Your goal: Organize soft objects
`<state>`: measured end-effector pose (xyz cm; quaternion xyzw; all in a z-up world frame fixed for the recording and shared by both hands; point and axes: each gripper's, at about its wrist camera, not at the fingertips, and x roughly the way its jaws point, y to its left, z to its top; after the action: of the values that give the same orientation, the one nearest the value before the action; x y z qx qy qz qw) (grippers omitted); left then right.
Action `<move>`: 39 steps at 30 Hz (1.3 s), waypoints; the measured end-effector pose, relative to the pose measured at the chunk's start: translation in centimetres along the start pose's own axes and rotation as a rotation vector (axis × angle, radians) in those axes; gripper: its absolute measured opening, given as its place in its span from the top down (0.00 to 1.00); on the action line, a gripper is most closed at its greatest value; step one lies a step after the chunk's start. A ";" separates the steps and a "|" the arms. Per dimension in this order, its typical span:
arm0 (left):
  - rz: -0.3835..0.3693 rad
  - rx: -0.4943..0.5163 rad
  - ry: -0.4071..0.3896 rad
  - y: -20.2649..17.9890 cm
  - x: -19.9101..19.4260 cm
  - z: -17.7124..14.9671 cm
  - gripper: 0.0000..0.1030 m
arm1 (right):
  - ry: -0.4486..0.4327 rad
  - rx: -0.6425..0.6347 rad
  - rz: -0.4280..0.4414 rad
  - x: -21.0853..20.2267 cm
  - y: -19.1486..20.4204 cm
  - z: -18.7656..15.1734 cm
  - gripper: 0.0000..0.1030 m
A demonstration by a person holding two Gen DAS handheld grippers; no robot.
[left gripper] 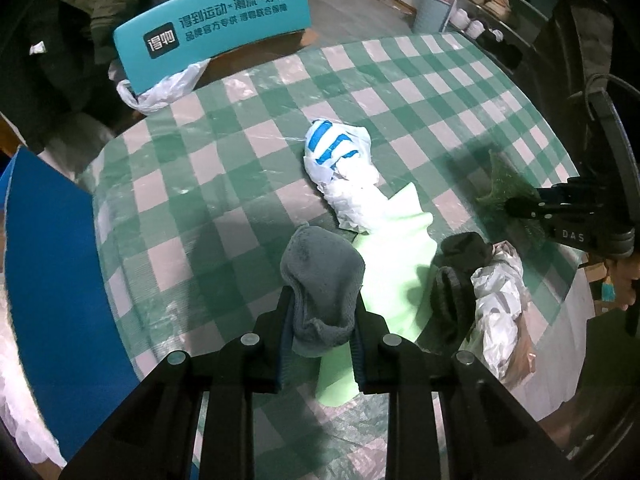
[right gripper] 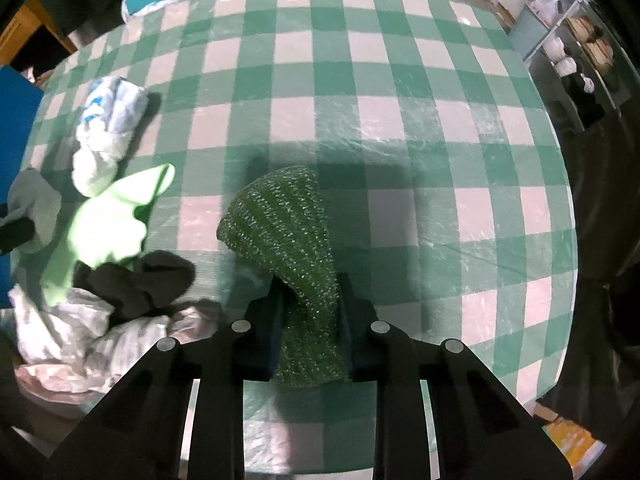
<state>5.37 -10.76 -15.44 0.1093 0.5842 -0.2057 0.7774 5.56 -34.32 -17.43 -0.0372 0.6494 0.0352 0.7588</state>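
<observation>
The left claw (left gripper: 320, 320) grips a grey sock (left gripper: 320, 276) above the checked counter (left gripper: 248, 128); the right claw (right gripper: 310, 320) pinches green mesh (right gripper: 280, 220). Crumpled bags (left gripper: 344, 168) lie near; "DAS" marks the right claw.

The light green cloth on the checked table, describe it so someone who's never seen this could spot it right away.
Start at the round table with the green and white checked cover. Near its front edge lies a pile of soft things: a white plastic bag with blue stripes, a black sock, crumpled white plastic. The light green cloth lies flat among them, the only plain pale green piece.
</observation>
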 end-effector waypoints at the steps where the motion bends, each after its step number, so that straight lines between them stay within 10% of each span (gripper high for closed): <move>1: 0.005 0.000 -0.005 0.1 -0.2 0.0 0.76 | -0.007 -0.003 0.004 -0.4 0.0 0.1 0.80; 39: 0.094 -0.061 -0.167 3.1 -10.0 -2.0 0.77 | -0.279 -0.189 0.151 -13.6 10.8 2.2 0.80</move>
<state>2.74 -5.28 -6.73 0.0952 0.5176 -0.1596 0.8352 4.55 -23.43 -3.80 -0.0543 0.5325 0.1577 0.8298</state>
